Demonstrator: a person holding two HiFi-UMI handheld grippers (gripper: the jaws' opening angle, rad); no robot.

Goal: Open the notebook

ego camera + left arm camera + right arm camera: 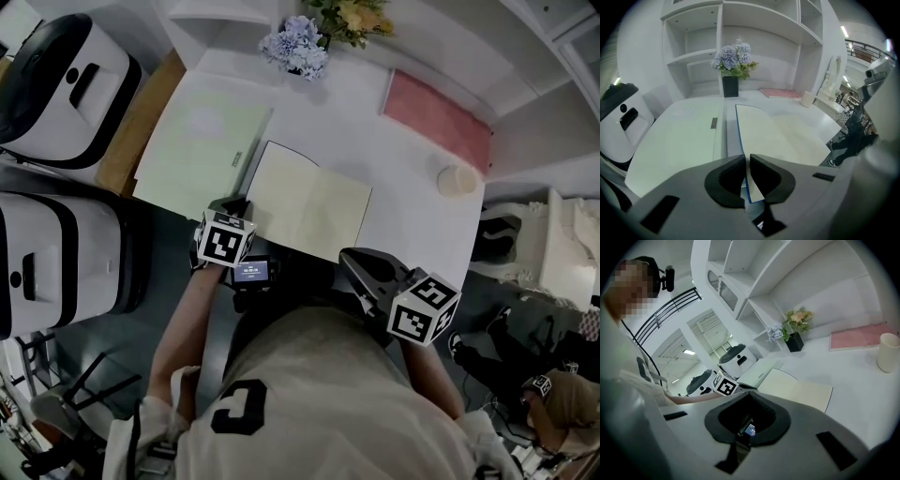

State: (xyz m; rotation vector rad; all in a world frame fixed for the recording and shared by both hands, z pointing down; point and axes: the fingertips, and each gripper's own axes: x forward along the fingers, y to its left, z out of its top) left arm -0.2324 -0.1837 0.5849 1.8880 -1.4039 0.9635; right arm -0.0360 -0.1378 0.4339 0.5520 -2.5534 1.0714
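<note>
Notebook (309, 208) lies open w/ near-left edge pinched in left hand-held gripper (746, 160); right hand-held gripper (749, 395) closed, empty.

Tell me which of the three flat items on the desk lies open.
The cream notebook in the middle: its blue-edged cover is pinched in the left gripper. The green pad and pink book lie closed.

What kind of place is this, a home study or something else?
Probably a mock study corner inside a big lab hall: a white desk with built-in shelves and flowers, but bulky white machines beside it and a railed upper walkway beyond.
</note>
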